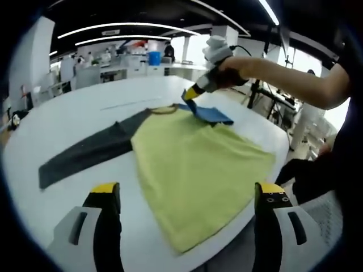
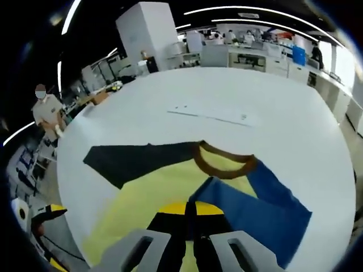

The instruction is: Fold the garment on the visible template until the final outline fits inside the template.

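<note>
A shirt with a yellow-green body [image 1: 198,164] lies flat on the white round table [image 1: 68,119]. Its dark grey sleeve [image 1: 85,153] stretches out to the left. The blue sleeve [image 1: 212,114] is folded inward over the shoulder beside the brown collar [image 1: 163,109]. A hand holds my right gripper [image 1: 190,95] at that sleeve. In the right gripper view its jaws [image 2: 189,211] are shut on the edge of the blue sleeve [image 2: 266,209], just below the collar [image 2: 224,163]. My left gripper [image 1: 187,190] hovers open over the shirt's hem, with nothing between its jaws.
A thin pale strip [image 2: 210,116] lies on the table beyond the collar. The table edge [image 1: 278,133] runs close on the right, next to the person's arm [image 1: 283,76]. Desks and a standing person [image 2: 46,110] are in the background.
</note>
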The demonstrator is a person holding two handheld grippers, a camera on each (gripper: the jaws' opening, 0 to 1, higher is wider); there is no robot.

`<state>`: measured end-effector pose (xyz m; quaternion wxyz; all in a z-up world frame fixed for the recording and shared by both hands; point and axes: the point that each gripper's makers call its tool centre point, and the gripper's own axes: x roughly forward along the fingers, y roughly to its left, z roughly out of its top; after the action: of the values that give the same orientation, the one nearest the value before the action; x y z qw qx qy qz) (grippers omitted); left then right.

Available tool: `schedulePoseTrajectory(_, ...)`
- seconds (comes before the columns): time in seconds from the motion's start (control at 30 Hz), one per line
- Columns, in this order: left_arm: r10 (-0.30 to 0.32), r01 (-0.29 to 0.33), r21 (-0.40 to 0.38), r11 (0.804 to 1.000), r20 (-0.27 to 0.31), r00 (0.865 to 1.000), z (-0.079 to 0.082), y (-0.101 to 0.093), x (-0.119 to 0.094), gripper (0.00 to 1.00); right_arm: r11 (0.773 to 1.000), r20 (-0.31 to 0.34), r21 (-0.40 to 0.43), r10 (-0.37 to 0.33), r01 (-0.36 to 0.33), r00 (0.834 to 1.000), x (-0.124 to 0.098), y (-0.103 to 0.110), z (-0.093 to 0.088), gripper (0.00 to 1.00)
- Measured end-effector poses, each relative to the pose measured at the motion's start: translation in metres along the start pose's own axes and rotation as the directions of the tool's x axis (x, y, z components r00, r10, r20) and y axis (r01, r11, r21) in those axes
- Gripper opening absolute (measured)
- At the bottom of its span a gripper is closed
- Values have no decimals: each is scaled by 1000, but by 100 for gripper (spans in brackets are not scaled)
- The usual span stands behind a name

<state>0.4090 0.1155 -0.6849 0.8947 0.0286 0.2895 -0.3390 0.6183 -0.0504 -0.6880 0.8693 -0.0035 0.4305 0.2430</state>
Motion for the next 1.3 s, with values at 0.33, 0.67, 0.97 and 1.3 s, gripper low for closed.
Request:
schedulePoseTrajectory(0.33,5,-5,11,1000,4,1000,3,2,1,96,999,-28,-19,33,-34,999,11,19,6,0)
schedulePoseTrajectory(0.67,-10,10,-7,1000,-12,1000,-3,0,3,95,998,-25,-24,54,-55,998,19,35,20,0)
schedulePoseTrajectory(0.97,-13,13,-14,1000,-11,1000,-4,-1,5,94,996,-52,-67,61,-65,997,31,54,19,0)
schedulePoseTrajectory(1.3,-17,17,-13,1000,-20,1000,-7,-3,5,94,993,-13,-78,85,-86,996,34,73,37,0)
